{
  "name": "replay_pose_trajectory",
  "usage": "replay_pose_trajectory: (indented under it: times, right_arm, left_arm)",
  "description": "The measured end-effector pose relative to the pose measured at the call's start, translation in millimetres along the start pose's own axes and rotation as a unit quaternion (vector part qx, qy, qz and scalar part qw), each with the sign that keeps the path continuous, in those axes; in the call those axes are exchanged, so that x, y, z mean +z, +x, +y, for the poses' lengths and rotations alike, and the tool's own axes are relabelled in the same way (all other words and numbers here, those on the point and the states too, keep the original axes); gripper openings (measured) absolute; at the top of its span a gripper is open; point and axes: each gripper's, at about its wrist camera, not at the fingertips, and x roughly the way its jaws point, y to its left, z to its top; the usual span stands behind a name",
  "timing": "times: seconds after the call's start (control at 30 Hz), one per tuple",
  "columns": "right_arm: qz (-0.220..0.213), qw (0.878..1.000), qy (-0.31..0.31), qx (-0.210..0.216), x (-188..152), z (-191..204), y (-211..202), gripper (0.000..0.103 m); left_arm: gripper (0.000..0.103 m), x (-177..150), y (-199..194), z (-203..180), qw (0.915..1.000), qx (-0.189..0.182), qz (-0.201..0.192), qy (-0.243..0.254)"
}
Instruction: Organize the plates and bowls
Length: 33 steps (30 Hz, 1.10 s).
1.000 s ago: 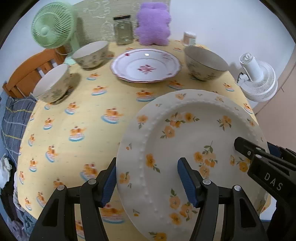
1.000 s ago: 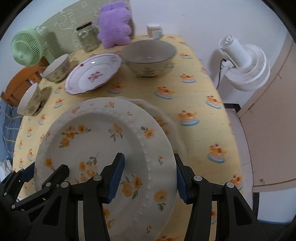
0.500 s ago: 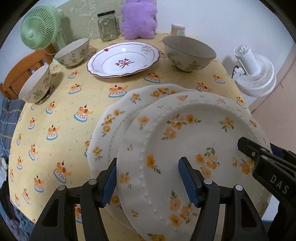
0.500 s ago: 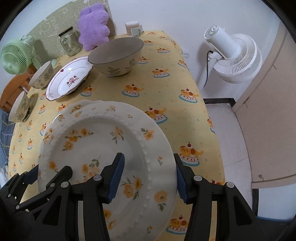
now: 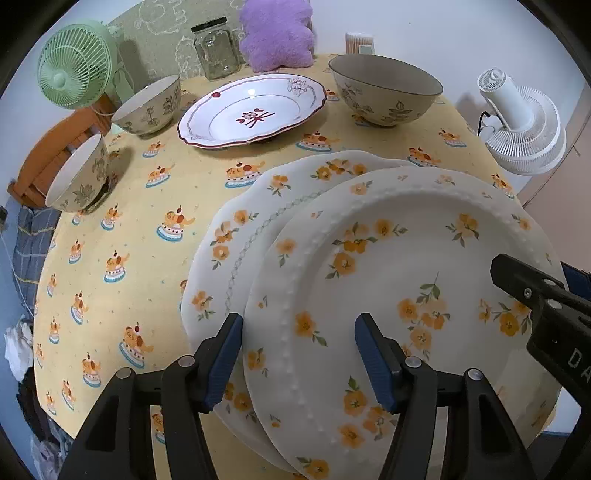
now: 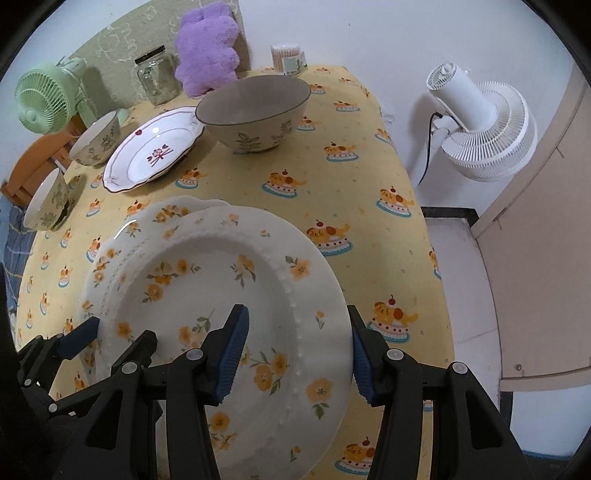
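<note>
The beaded plate [image 5: 388, 266] looks like glazed ceramic, smooth with a soft sheen and a raised dotted rim. A matt printed cloth [image 5: 140, 236] covers the worktop. The jar [image 5: 216, 51] is clear glass, the purple toy [image 5: 277, 33] fuzzy plush. Each tool's pads [image 5: 223, 363] are ribbed blue rubber on black plastic.

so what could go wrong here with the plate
1. The beaded plate is held only at its rim, by the left gripper on one side and the right gripper on the other; a slip on either side could tip it.
2. It sits off-centre over the lower plate, so it could land askew or clack on that rim.
3. Both plates lie near the table edge; a nudge could slide them off.
</note>
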Motion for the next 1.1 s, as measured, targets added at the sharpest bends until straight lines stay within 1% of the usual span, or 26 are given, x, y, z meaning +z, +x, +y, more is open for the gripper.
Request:
replay_pose_trajectory:
  times: [0.07, 0.13, 0.17, 0.23, 0.4, 0.57, 0.63, 0.67, 0.77, 0.87, 0.9, 1.03, 1.1]
  right_arm:
    - [0.002, 1.0, 0.001, 0.001, 0, 1, 1, 0.055]
    - [0.0, 1.0, 0.003, 0.002, 0, 2, 0, 0.055]
    - [0.0, 1.0, 0.003, 0.002, -1, 3, -1, 0.055]
    - [-0.002, 1.0, 0.006, -0.001, -3, 3, -4, 0.055]
    - [-0.003, 1.0, 0.021, -0.013, -8, -3, -10, 0.055]
    - [-0.004, 0.999, 0.033, -0.021, -15, -8, -20, 0.054]
    - [-0.009, 0.999, 0.039, -0.025, -18, -9, -26, 0.041]
    - [-0.009, 0.999, 0.041, -0.027, -19, -9, -28, 0.04]
    - [-0.01, 0.999, 0.038, -0.023, -21, -4, -29, 0.03]
    - [-0.005, 0.999, 0.023, -0.042, -21, 6, -23, 0.03]
    - [-0.003, 0.999, 0.023, -0.042, -20, 7, -21, 0.03]
    - [0.006, 0.999, 0.033, -0.037, -15, 8, -15, 0.03]
    - [0.011, 0.999, 0.036, -0.026, -10, 8, -12, 0.03]
  left_arm:
    - [0.064, 0, 0, 0, 1.0, 0.004, -0.001, 0.005]
    - [0.063, 1, -1, -5, 0.9994, 0.02, -0.003, 0.027]
    - [0.063, 0, -4, -11, 0.9984, 0.033, -0.01, 0.046]
    - [0.064, 1, -9, -15, 0.9969, 0.039, -0.021, 0.065]
    - [0.064, 5, -16, -17, 0.997, 0.004, -0.023, 0.074]
    - [0.064, 5, -13, -13, 0.9972, -0.028, -0.009, 0.068]
    - [0.064, 3, -12, -13, 0.9971, -0.033, -0.004, 0.069]
    - [0.064, 3, -12, -12, 0.997, -0.034, -0.006, 0.069]
    - [0.064, 2, -13, -10, 0.9966, -0.041, -0.008, 0.071]
    - [0.065, 3, -14, -7, 0.9967, -0.042, -0.01, 0.069]
    - [0.065, 3, -14, -5, 0.9968, -0.042, -0.011, 0.068]
    - [0.065, 5, -14, 1, 0.9975, -0.041, -0.011, 0.057]
    - [0.065, 7, -13, 4, 0.998, -0.038, -0.01, 0.05]
